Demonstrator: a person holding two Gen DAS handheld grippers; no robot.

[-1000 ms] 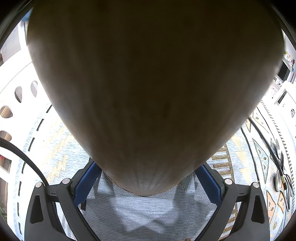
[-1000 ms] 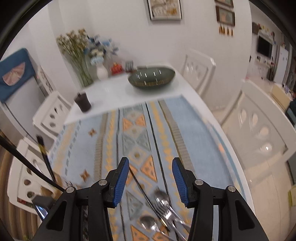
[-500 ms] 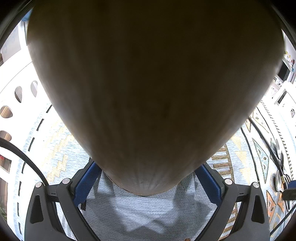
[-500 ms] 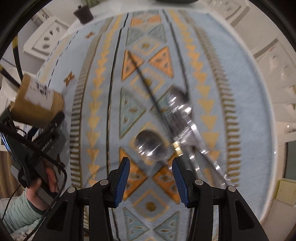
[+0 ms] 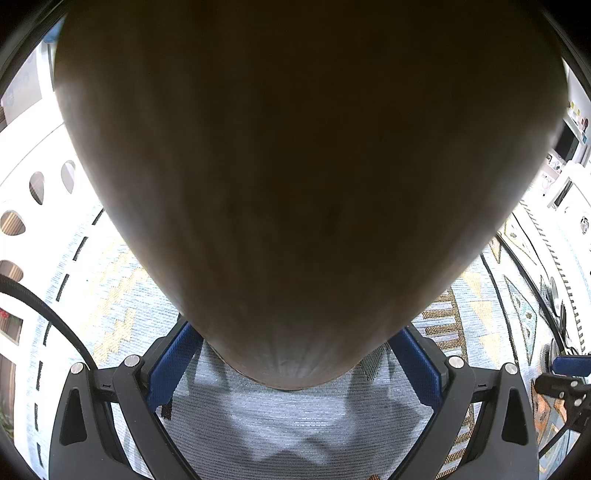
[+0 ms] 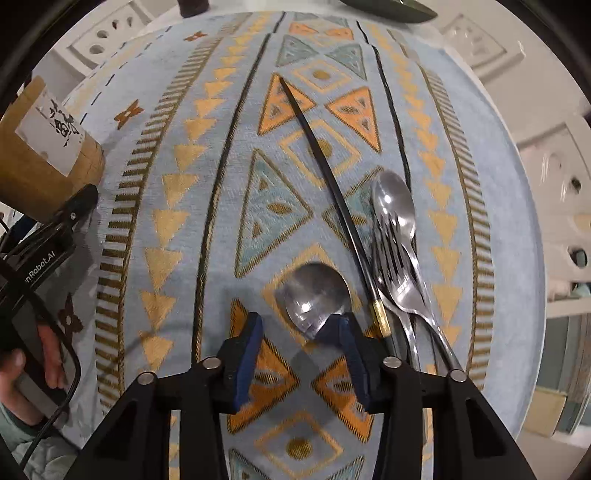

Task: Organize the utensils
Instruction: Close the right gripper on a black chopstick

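Underneath, blue-and-orange patterned tablecloth [image 6: 221, 206], white chairs [image 6: 554, 192] alongside, dark bowl [image 6: 388, 9] beyond.

patterned blue-orange table runner [image 6: 221, 206] on table, white chairs [image 6: 110, 29] around, dark bowl [image 6: 388, 9] at far end

Both tongs [image 6: 299, 332] have black frames, blue ribbed pads [image 6: 249, 354], silver screws [image 6: 210, 363]; a pale green sleeve [image 6: 22, 443] shows.

Two spoons [image 6: 317, 295] [image 6: 393, 199], one fork [image 6: 397, 266], one black chopstick [image 6: 332, 184], one wooden cup [image 6: 37, 155] at nine o'clock.
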